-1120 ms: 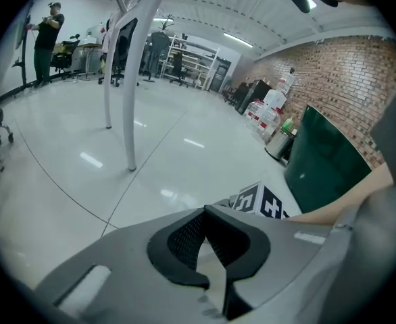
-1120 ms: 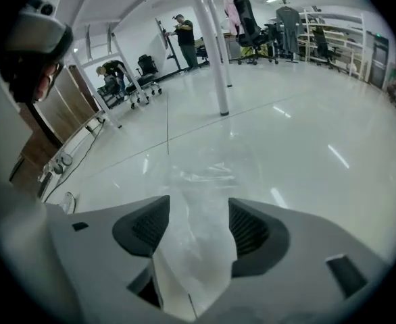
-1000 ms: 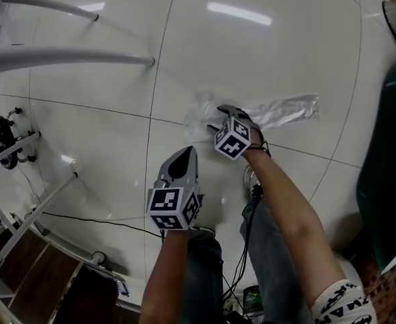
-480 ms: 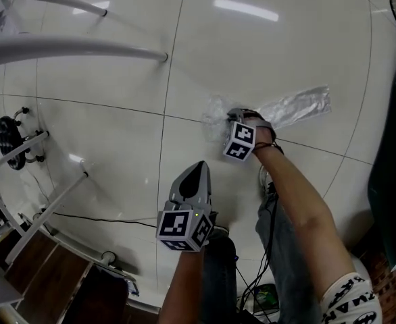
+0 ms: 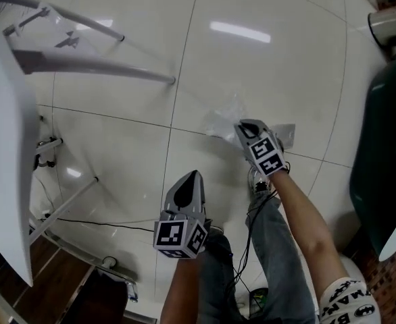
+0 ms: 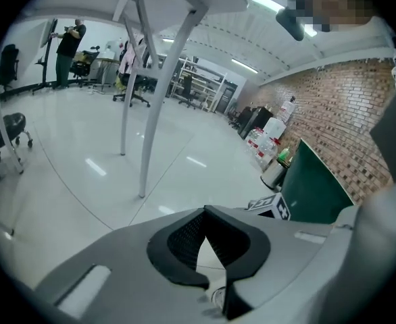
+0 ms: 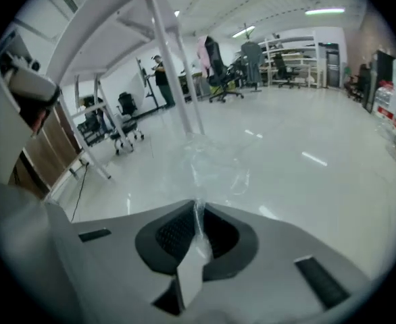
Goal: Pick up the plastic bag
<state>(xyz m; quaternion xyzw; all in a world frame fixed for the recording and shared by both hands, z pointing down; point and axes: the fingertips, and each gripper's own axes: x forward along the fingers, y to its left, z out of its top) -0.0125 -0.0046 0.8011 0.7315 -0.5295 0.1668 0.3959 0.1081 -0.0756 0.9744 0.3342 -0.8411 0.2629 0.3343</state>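
The clear plastic bag hangs crumpled from my right gripper, lifted off the white tiled floor. In the right gripper view the jaws have just been closing and now pinch a fold of the plastic bag. The film runs out ahead of my right gripper. My left gripper hovers lower left of the bag, apart from it. In the left gripper view the tips of my left gripper meet with nothing between them.
A white table edge and its slanted legs fill the left. A dark green panel stands at the right, with a bin behind it. A black cable lies on the floor. The person's jeans show below.
The right gripper's jaws closed on the bag and rose with it; the bag left the floor and bunched up. The left gripper rose too, still holding nothing.
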